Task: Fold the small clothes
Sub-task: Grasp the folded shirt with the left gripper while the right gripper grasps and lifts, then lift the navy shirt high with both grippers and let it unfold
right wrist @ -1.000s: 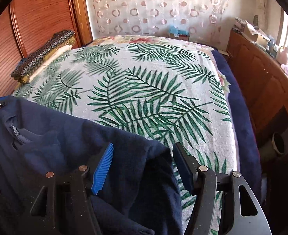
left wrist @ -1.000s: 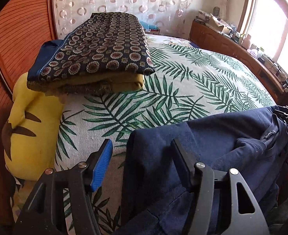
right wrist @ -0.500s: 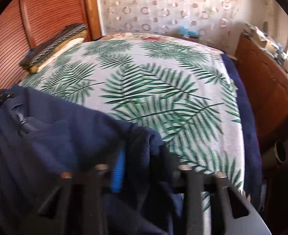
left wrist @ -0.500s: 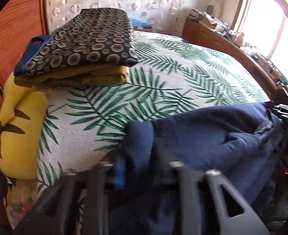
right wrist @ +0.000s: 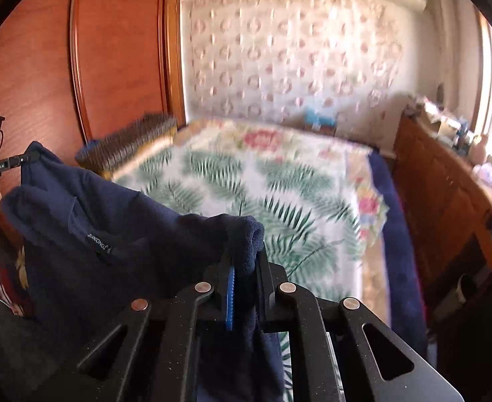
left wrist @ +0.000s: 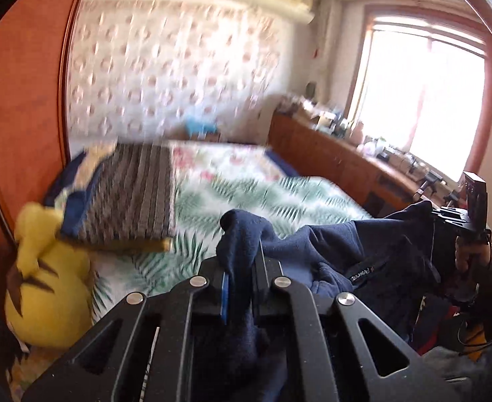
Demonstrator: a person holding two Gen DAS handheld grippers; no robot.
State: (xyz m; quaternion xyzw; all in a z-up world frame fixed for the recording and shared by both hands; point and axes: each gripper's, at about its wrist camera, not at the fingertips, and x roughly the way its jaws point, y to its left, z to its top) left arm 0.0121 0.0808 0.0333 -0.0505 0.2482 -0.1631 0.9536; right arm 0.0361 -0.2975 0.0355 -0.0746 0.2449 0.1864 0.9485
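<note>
A navy fleece garment hangs stretched between two pinched corners, lifted off the bed. In the left wrist view it fills the lower centre and right of the frame, one bunched corner poking up at centre and the cloth sagging away to the right edge. A small white-lettered label sits by a seam at lower right. In the right wrist view the same garment spreads across the lower left, its near corner rolled into a thick fold at lower centre, its far corner at the left edge.
</note>
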